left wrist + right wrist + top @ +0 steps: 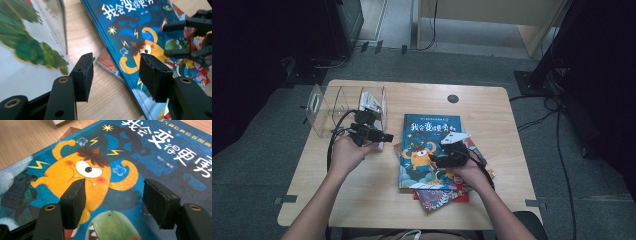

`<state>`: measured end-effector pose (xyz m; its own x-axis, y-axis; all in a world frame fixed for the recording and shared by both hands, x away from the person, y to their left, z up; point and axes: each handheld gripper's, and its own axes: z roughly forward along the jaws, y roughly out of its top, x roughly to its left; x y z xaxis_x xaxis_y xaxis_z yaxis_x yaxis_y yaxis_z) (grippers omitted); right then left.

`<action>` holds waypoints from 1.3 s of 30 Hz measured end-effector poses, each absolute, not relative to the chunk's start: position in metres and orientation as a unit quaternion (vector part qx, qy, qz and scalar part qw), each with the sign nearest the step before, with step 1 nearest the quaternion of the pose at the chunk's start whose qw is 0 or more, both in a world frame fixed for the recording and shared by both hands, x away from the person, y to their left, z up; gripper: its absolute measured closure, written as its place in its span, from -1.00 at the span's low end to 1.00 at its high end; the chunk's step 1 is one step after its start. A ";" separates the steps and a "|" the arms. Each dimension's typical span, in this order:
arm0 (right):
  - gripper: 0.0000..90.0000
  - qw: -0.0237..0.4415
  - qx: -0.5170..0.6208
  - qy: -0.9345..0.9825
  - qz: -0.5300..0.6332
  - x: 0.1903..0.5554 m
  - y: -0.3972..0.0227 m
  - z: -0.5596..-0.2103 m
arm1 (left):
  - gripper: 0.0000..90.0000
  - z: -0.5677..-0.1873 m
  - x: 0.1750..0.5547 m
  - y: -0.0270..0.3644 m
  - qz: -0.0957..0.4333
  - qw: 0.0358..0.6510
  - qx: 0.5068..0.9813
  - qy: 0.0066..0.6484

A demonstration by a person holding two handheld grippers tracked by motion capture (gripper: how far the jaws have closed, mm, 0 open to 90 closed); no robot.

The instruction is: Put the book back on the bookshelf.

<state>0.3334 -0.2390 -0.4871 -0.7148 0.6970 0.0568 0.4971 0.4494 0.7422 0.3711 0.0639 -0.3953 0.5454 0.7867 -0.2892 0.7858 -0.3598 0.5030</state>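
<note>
1. The blue picture book (428, 150) lies flat, cover up, on top of a small stack of books (442, 196) on the wooden bench (377, 200), right of the middle.
2. Its long axis runs from the person's edge of the bench towards the far edge, tilted only a little; the title line sits at the far end, so the top of the cover points away from the person.
3. The orange one-eyed monster drawn on the cover stands upright along that same axis, head towards the far edge.
4. The right hand-held gripper (435, 159) hangs over the near right part of the cover, its tips pointing left across the book; in the right gripper view (113, 202) its jaws stand apart with nothing between them, the monster's face showing through the gap.
5. Whether those pads touch the cover cannot be told.
6. The left hand-held gripper (384, 136) sits just left of the book, beside a clear acrylic book stand (324, 107); in the left gripper view (115, 75) its jaws stand apart and hold nothing, aimed at the book's left edge.
7. An illustrated book (371, 101) stands upright in the stand's right-hand slot; it appears as a white and green cover (27, 50) close to the left jaw
</note>
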 end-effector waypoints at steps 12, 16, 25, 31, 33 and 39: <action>-0.18 0.133 0.367 0.839 0.380 0.330 -0.252 -0.488 | 0.01 -0.427 0.363 0.053 -0.008 0.318 0.832 0.455; -0.17 0.136 0.374 0.834 0.381 0.327 -0.258 -0.488 | 0.02 -0.434 0.361 0.049 -0.013 0.320 0.835 0.448; -0.09 0.143 0.381 0.831 0.380 0.321 -0.267 -0.489 | 0.09 -0.451 0.358 0.047 -0.014 0.328 0.839 0.435; -0.05 0.147 0.391 0.825 0.381 0.318 -0.275 -0.490 | 0.10 -0.458 0.358 0.045 -0.012 0.327 0.846 0.422; -0.01 0.147 0.396 0.822 0.381 0.317 -0.278 -0.490 | 0.12 -0.460 0.359 0.045 -0.018 0.332 0.842 0.424; 0.22 0.145 0.405 0.816 0.386 0.315 -0.287 -0.489 | 0.10 -0.466 0.359 0.041 -0.021 0.332 0.844 0.420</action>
<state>0.3154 -0.2872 -0.4891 -0.6305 0.7724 0.0765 0.5492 0.3743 0.7472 0.3586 0.0412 -0.4663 0.6466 0.6953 -0.3139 0.7228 -0.4267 0.5437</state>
